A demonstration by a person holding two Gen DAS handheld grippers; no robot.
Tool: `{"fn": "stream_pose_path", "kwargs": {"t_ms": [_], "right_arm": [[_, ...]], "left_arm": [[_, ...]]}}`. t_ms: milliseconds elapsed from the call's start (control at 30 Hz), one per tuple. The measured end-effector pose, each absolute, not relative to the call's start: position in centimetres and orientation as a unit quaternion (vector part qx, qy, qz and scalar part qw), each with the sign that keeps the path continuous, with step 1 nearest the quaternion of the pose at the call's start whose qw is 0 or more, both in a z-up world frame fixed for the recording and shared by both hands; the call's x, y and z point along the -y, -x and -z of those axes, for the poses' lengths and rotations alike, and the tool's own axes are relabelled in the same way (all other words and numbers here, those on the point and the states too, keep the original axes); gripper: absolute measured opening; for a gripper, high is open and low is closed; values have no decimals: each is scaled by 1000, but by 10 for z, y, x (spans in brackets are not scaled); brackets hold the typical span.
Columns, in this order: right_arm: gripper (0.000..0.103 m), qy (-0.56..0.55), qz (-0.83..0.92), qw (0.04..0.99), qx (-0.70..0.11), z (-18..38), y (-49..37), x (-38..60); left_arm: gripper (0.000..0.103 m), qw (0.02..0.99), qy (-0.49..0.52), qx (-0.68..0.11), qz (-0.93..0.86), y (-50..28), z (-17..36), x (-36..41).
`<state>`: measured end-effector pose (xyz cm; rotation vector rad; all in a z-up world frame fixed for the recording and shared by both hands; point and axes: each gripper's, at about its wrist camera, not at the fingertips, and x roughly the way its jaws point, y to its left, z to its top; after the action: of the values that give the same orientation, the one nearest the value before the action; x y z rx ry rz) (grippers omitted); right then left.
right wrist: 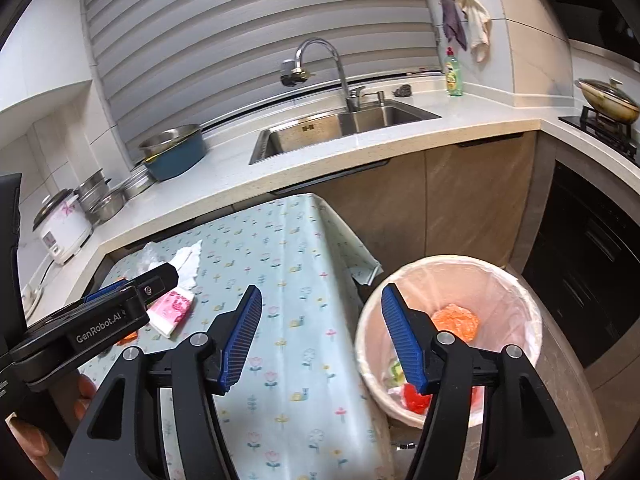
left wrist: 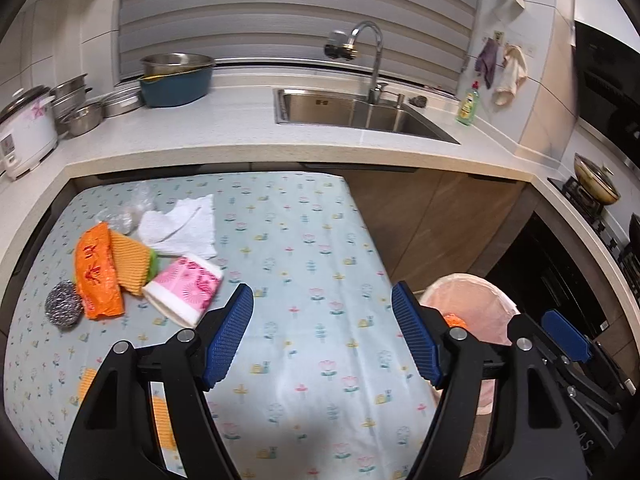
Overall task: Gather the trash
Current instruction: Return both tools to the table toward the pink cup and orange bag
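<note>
A trash pile lies at the left of the flowered tablecloth [left wrist: 304, 248]: an orange wrapper [left wrist: 98, 276], a ribbed yellow cloth [left wrist: 130, 260], a pink-patterned pack [left wrist: 186, 288], white tissue [left wrist: 180, 226] and a steel scourer [left wrist: 62, 304]. My left gripper [left wrist: 322, 288] hangs open and empty over the cloth, right of the pile. The bin with a pink liner [right wrist: 520, 292] stands off the table's right edge and holds an orange wad [right wrist: 456, 322] and red scraps [right wrist: 414, 398]. My right gripper [right wrist: 320, 290] is open and empty, with one finger over the table and the other over the bin.
An L-shaped counter [left wrist: 240, 136] wraps the far side, with a sink [left wrist: 340, 110], a tap, a blue basin [left wrist: 176, 84], pots and a rice cooker [left wrist: 24, 132]. A green soap bottle [left wrist: 468, 106] stands by the wall. A stove with a wok [left wrist: 596, 184] is at the right.
</note>
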<state>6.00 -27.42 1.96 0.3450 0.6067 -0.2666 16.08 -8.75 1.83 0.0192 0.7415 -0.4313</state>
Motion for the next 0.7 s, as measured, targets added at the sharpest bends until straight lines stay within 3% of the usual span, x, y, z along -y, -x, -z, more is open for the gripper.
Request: {"fn": "stream_pose_path", "kwargs": {"t_ms": [500,700], "right_arm": [[63,-147,77,933,-320,-15,-110,197],[63,-131,59,931,-334,-8,-130,167]], "left_arm": [[71,922,-1,-368,125,-197,-8,-6],[79,922,14,-374,101,-211,-1,-43]]}}
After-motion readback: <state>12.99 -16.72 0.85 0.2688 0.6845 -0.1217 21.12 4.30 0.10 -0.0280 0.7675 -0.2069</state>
